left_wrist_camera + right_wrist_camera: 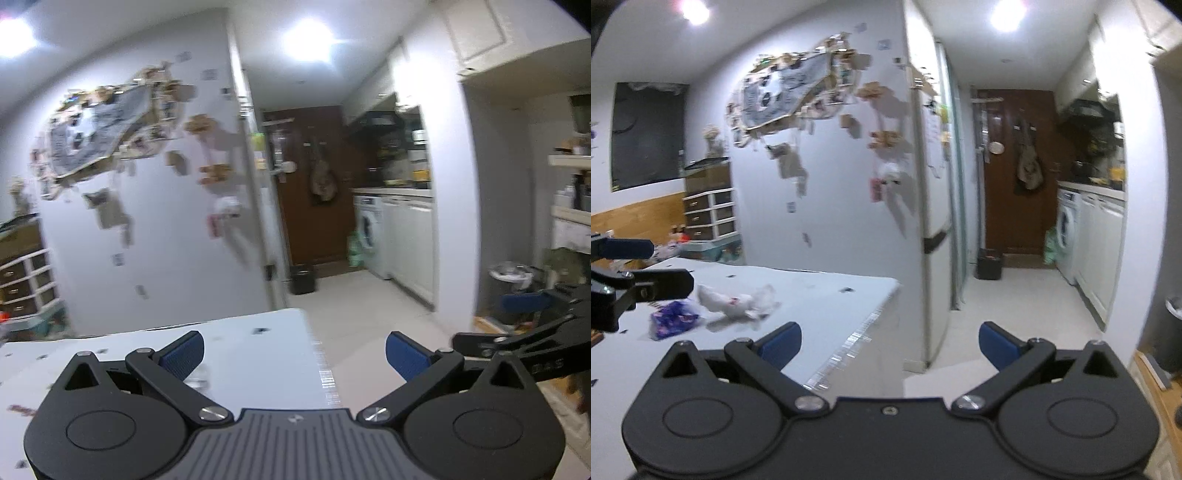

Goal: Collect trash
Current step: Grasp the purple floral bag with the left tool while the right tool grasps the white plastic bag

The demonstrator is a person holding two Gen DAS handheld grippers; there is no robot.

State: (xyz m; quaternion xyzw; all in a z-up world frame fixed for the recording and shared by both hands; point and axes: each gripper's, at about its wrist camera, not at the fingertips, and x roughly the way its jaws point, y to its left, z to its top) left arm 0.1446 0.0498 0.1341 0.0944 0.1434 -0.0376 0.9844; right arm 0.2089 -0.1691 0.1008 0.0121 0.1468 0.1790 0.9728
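Note:
On the white table (820, 295) lie a crumpled white wrapper (738, 301) and a purple crumpled wrapper (672, 319), seen in the right wrist view at the left. My right gripper (889, 345) is open and empty, held over the table's right edge. My left gripper (294, 354) is open and empty too, above the table (258, 354) near its right edge. Each gripper shows in the other's view: the left gripper (646, 266) beside the purple wrapper, the right gripper (517, 325) at the far right. A grey lined bin (511, 291) stands on the floor at right.
A white wall (831, 206) covered with paper cut-outs rises behind the table. A hallway with pale floor (1008, 314) leads to a brown door (1015, 177); a small black bin (989, 263) and a washing machine (1067, 232) stand there. A drawer unit (711, 212) is at left.

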